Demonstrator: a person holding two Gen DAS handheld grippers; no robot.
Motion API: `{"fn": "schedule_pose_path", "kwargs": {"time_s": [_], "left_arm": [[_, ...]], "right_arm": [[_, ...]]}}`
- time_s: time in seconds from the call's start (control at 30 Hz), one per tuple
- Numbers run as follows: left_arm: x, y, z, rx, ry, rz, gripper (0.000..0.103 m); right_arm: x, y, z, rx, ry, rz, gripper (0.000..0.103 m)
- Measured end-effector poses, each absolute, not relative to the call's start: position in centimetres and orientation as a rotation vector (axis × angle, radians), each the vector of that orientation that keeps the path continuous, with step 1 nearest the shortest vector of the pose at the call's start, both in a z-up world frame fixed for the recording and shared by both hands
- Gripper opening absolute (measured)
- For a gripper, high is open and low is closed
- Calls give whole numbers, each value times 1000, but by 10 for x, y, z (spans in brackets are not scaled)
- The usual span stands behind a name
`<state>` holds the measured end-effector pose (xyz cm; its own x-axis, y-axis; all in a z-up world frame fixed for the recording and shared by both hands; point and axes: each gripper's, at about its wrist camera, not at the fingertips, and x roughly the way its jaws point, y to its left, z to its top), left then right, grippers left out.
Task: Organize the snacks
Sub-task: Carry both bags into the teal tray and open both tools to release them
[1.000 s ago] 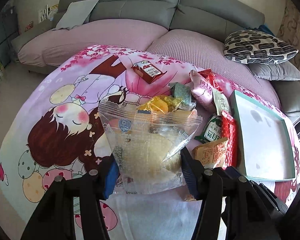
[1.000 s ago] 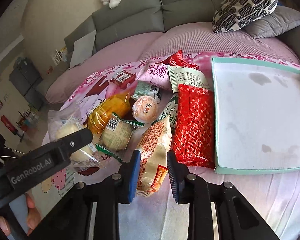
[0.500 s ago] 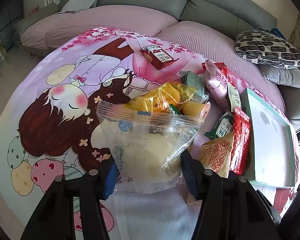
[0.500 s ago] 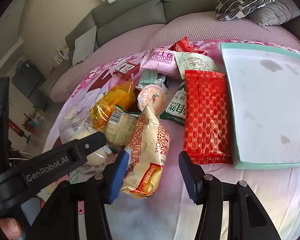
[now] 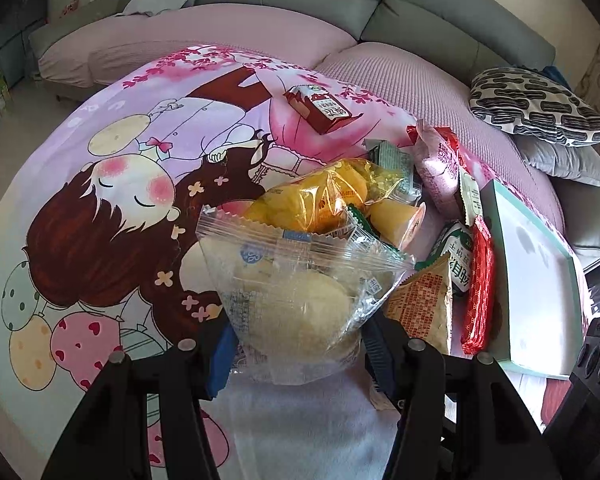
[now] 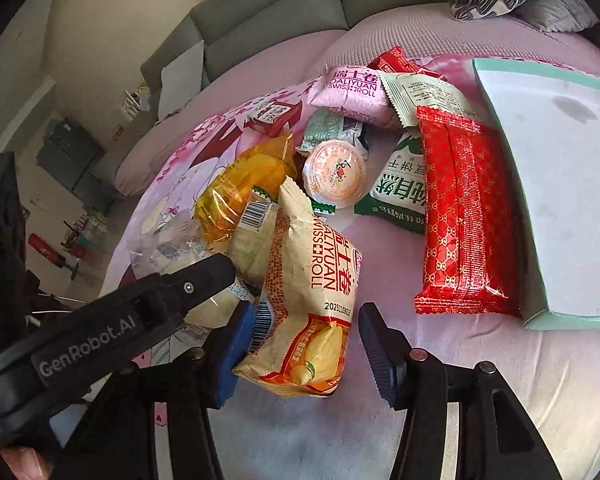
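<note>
My left gripper (image 5: 296, 344) is shut on a clear bag of pale buns (image 5: 296, 296), held over the snack pile. It also shows at the left of the right wrist view (image 6: 168, 252). My right gripper (image 6: 304, 344) is open, its jaws on either side of a beige Swiss roll packet (image 6: 316, 288) that lies between them without being clamped. A long red packet (image 6: 460, 216) lies beside the teal-rimmed white tray (image 6: 540, 316). A yellow bag (image 5: 316, 204), a round jelly cup (image 6: 334, 174) and a pink Swiss roll packet (image 6: 352, 92) lie in the pile.
A small red carton (image 5: 320, 108) lies apart on the cartoon-print cloth (image 5: 120, 200). A green-white packet (image 6: 400, 192) lies by the red packet. A grey sofa with a patterned cushion (image 5: 540, 104) curves behind. The tray shows at the right of the left wrist view (image 5: 540, 280).
My right gripper's jaws have opened from nearly shut to wide around the beige Swiss roll packet. My left gripper has kept hold of the bun bag and moved slightly forward over the pile.
</note>
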<state>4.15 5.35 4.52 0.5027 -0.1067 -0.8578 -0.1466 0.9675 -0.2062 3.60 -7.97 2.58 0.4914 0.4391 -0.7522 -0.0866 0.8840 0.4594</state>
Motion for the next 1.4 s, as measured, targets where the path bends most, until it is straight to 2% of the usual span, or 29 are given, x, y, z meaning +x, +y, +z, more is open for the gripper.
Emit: {"fn": "schedule_pose_path", "kwargs": {"time_s": [0.2,0.77,1.07,1.4], "left_arm": [[40,54,47,-266,1039,22,59],[37,43,81,-234,960,-5,58],[54,-1,98,-206,940,-99,58],[83,-91,110,-151,956,-294,58]], "right_arm": [[36,-76,28,388,1003,338,50],[29,-105,61,434,881,280,48],[13,-159,86,487,761,136,48],[2,-266,95,552,697,-133,48]]}}
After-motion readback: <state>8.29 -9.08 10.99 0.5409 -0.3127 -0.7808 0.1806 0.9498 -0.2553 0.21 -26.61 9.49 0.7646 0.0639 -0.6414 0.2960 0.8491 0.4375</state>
